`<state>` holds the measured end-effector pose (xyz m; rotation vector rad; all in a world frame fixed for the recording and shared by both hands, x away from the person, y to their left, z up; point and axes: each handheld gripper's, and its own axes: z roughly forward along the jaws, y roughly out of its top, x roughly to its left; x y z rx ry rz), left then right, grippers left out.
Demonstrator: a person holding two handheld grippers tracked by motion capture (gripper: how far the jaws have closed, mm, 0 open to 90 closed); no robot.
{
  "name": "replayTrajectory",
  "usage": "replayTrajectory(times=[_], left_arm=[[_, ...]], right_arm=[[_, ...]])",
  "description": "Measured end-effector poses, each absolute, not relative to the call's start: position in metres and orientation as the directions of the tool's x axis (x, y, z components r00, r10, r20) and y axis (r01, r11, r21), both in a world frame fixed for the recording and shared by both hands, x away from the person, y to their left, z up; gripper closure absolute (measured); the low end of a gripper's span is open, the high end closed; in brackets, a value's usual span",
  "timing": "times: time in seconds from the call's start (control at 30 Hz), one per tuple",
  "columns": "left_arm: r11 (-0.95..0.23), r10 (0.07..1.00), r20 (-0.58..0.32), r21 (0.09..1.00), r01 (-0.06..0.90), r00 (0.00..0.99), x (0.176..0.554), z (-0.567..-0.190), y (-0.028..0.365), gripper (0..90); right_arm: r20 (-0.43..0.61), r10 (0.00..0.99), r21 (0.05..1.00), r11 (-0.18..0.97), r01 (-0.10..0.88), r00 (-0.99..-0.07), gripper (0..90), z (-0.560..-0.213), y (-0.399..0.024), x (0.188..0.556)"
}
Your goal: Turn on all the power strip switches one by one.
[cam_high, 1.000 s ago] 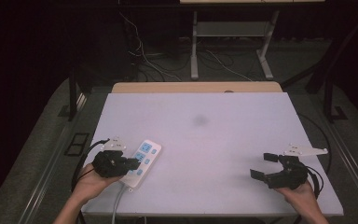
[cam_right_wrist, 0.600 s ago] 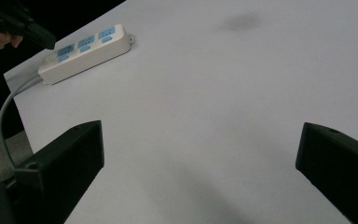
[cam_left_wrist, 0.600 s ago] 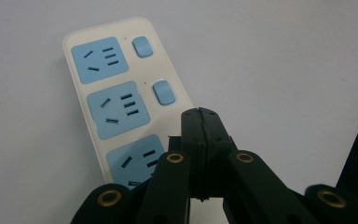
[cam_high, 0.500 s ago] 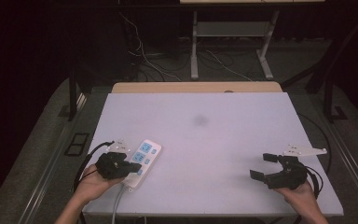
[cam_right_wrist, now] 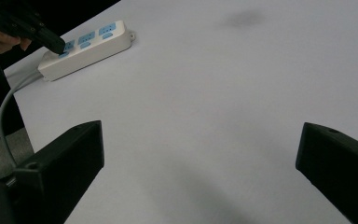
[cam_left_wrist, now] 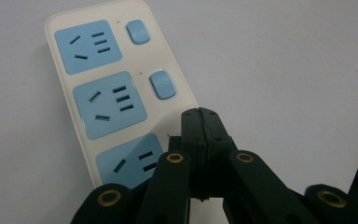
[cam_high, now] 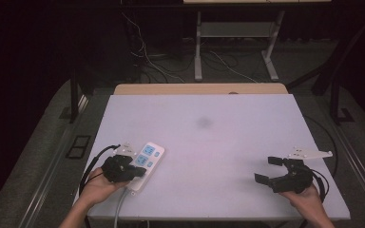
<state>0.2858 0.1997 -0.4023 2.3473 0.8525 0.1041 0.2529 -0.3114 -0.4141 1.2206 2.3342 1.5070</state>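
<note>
A white power strip (cam_high: 148,154) with blue sockets and blue switches lies flat near the table's front left. In the left gripper view the strip (cam_left_wrist: 98,93) shows three sockets and two switches. My left gripper (cam_left_wrist: 200,116) is shut, its joined tips over the strip's edge beside the nearest socket, with nothing between them. I cannot tell whether they touch the strip. From above, the left gripper (cam_high: 137,172) covers the strip's near end. My right gripper (cam_high: 268,169) rests open at the front right, far from the strip (cam_right_wrist: 91,46). The right gripper (cam_right_wrist: 203,158) stands wide over bare table.
The strip's grey cable (cam_high: 119,209) runs off the table's front edge (cam_high: 209,219); it also shows as a cable (cam_right_wrist: 4,112) in the right gripper view. A faint dark smudge (cam_high: 203,122) marks the white tabletop. Table legs and loose cables stand on the floor behind.
The left gripper has edged slightly toward the strip's near end. The right gripper and the strip have not moved.
</note>
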Motion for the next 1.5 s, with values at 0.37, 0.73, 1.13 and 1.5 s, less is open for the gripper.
replayTrajectory(times=[0.37, 0.73, 1.13, 1.5], left_arm=[[-0.591, 0.599, -0.143, 0.585, 0.556, 0.788, 0.2866, -0.4034, 0.2005, 89.2], [-0.603, 0.59, -0.139, 0.58, 0.549, 0.795, 0.2868, -0.4058, 0.1999, 89.8], [-0.617, 0.595, -0.153, 0.543, 0.57, 0.789, 0.2912, -0.4039, 0.1962, 89.8], [-0.589, 0.607, -0.146, 0.577, 0.566, 0.781, 0.286, -0.4064, 0.1987, 89.5]], right_arm=[[0.314, 0.669, 0.803, 0.191, 0.564, -0.674, 0.8, -0.4141, -0.3108, 0.2526], [0.308, 0.671, 0.806, 0.193, 0.559, -0.675, 0.7, -0.4134, -0.3108, 0.2523], [0.311, 0.673, 0.808, 0.186, 0.56, -0.672, 0.7, -0.4124, -0.3131, 0.2518], [0.311, 0.675, 0.809, 0.183, 0.559, -0.669, 0.7, -0.413, -0.3137, 0.2517]])
